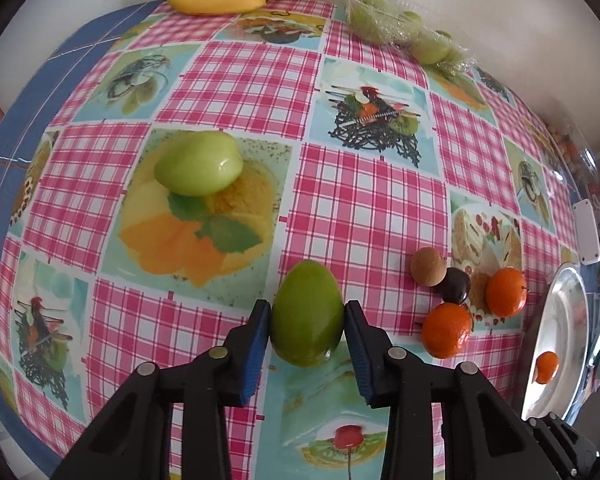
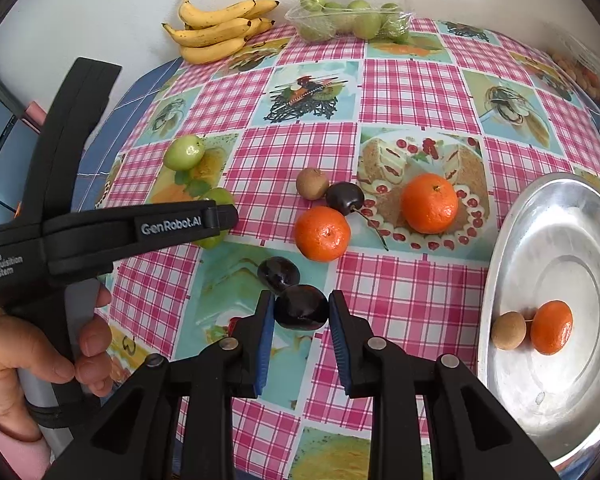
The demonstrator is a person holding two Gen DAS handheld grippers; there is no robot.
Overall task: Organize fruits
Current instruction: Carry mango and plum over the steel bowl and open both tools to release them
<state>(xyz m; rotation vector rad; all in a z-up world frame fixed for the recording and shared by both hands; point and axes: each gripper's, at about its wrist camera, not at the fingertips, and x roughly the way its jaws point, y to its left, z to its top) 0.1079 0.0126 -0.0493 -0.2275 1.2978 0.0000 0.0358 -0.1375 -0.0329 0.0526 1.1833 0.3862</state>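
A: Here we go, both tools are down on fruit. The left gripper [image 1: 306,330] has its blue ribbed pads pressed on either flank of a smooth, waxy green fruit [image 1: 307,314], egg-shaped and standing on end on the glossy checked tablecloth [image 1: 364,208].

B: And the right gripper [image 2: 300,314]?

A: Drawn in tight around a dark plum [image 2: 301,307], shiny skin, nearly black. The pads look to be touching both sides, so I'd call that clamped. A second dark plum [image 2: 279,274] sits touching it on the far side.

B: How much is sorted, would you say?

A: Early days, by my reckoning. The metal tray [image 2: 556,412] on the right, polished and dished, holds only a small orange mandarin [image 2: 551,328] and a matt brown, fuzzy-looking round fruit [image 2: 508,330], side by side near its left rim.

B: So plenty is still out.

A: Plenty. Two dimpled mandarins, one nearer [image 2: 322,233] and one farther right [image 2: 430,203], a brown kiwi-like fruit [image 2: 312,183] touching a dark cherry [image 2: 344,198] with a thin stem, and another green fruit [image 2: 184,152] far left.

B: And the back edge?

A: Speckled bananas [image 2: 216,28] by the wall, and green fruits in a crinkly clear punnet [image 2: 348,20]. Whether those are meant to move, I can't say.
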